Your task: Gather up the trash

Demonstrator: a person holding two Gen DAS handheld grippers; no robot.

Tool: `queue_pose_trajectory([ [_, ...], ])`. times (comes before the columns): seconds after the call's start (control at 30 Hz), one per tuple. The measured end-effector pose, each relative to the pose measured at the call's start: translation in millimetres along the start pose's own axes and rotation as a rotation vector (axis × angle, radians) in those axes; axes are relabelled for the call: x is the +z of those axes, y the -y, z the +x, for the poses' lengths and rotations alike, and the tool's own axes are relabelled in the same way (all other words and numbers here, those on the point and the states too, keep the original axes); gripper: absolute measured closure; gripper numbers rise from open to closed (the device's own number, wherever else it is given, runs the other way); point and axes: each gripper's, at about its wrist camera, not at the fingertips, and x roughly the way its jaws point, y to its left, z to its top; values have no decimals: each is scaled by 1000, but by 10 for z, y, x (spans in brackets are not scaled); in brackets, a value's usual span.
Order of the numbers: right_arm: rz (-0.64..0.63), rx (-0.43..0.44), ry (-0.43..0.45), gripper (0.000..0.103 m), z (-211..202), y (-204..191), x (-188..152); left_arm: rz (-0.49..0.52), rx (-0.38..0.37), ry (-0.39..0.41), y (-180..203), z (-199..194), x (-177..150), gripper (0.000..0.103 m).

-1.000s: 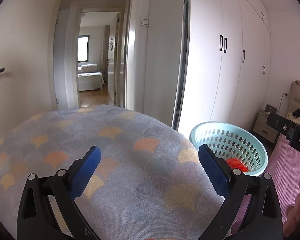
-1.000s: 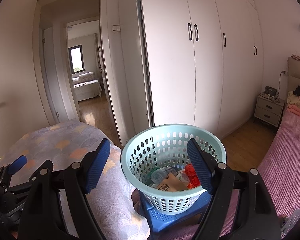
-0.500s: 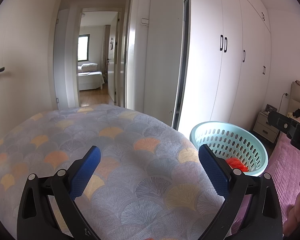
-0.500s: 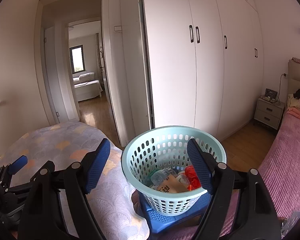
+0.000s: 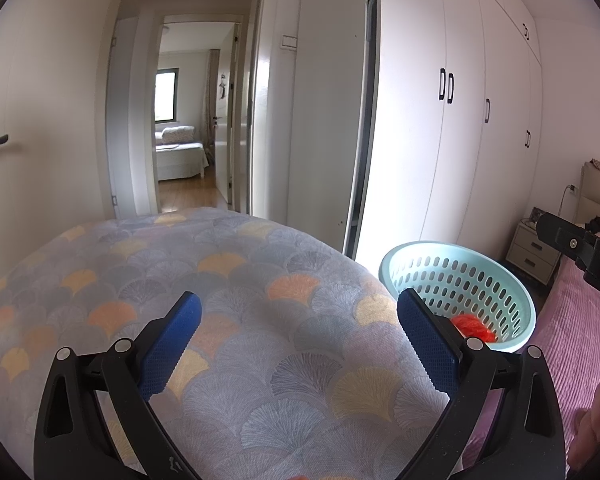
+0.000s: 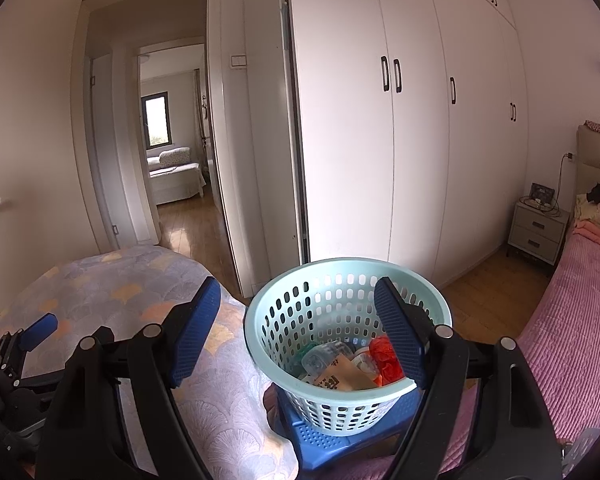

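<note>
A pale green perforated basket [image 6: 342,308] stands on a blue plastic stool [image 6: 340,446] between two beds. Inside it lie a red crumpled wrapper [image 6: 382,354], a brown printed packet [image 6: 346,376] and a clear plastic bottle [image 6: 320,354]. My right gripper [image 6: 298,336] hangs open just in front of the basket, nothing between its blue pads. Over the patterned bedspread [image 5: 228,280], my left gripper [image 5: 300,338] is open and empty too. The same basket [image 5: 456,280] appears at its right, with the red wrapper [image 5: 474,326] showing inside.
White wardrobe doors [image 6: 416,140] fill the far wall. An open doorway [image 6: 172,168] leads to another room. A nightstand [image 6: 538,226] stands beside the pink-covered bed [image 6: 564,332]. The left gripper [image 6: 28,336] shows low at the left of the right wrist view. A person's hand [image 5: 598,404] appears at the right edge.
The right wrist view has shifted very slightly, so the basket sits a touch further right. Both grippers stay open and in place.
</note>
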Motion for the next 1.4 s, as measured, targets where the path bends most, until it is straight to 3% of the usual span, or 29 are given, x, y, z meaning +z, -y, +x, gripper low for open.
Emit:
queue_pose_trajectory([
  [1.4,7,3,-32,28,68,-5,-71,5,5,-1,-50,7,2,8],
])
